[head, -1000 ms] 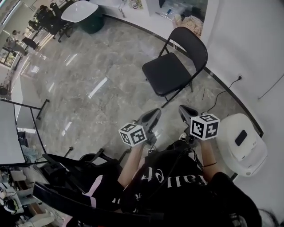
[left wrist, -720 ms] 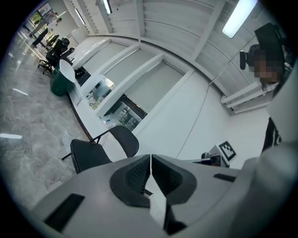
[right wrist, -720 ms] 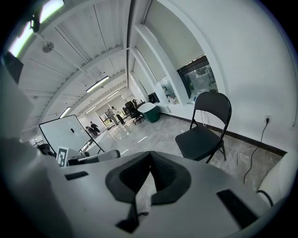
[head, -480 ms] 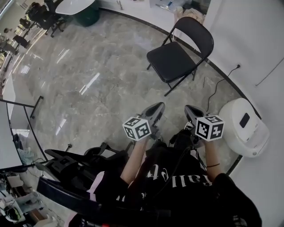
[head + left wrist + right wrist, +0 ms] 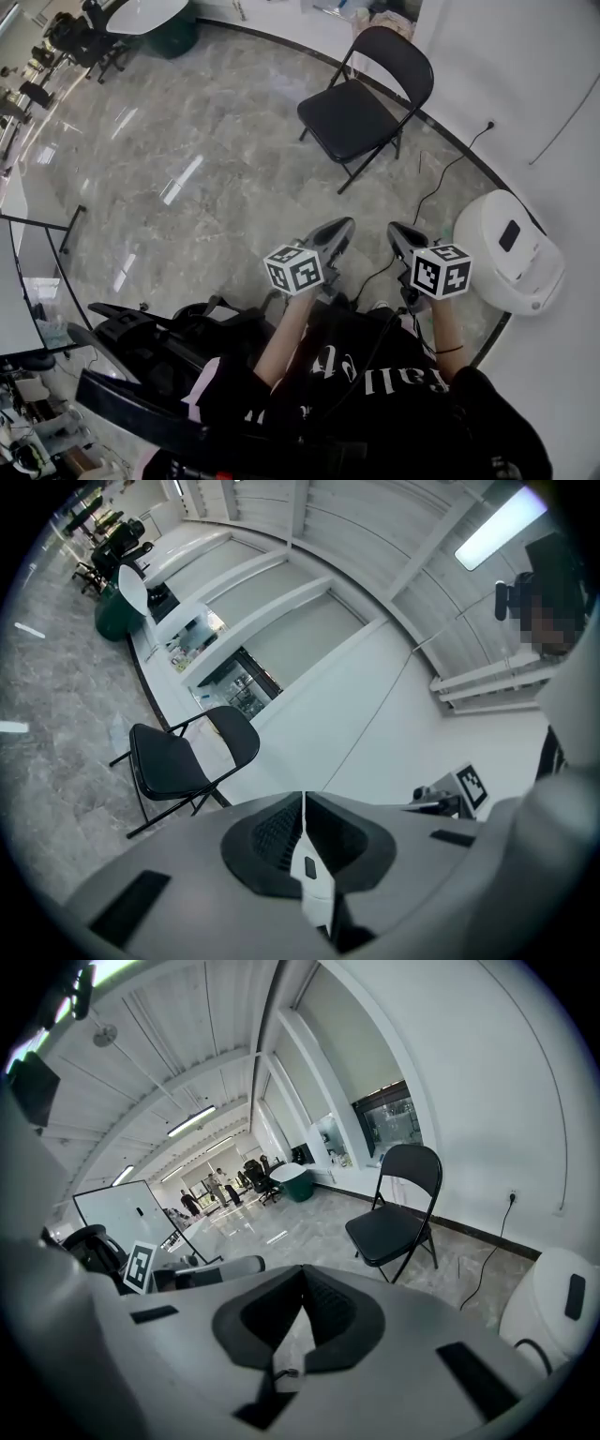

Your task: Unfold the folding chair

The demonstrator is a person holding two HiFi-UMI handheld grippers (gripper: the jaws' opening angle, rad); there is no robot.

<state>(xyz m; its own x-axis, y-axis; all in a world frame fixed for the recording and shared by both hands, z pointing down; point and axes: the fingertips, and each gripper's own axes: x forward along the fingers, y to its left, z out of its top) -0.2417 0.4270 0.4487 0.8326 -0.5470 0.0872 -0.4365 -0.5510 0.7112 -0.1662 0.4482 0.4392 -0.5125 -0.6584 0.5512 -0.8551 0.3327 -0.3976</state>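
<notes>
Black folding chair (image 5: pixel 361 114) is standing unfolded on the marble floor (image 5: pixel 216 187) beside the white wall (image 5: pixel 511 56), well apart from the left gripper (image 5: pixel 340 228) and right gripper (image 5: pixel 397 232), both keeping jaws pressed together, empty.

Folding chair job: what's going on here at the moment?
A person holds a gripper in each hand. The left gripper and the right gripper are both shut with nothing between their jaws. The folding chair stands on the floor ahead of them, already unfolded with its seat down, and neither gripper touches it.
</notes>
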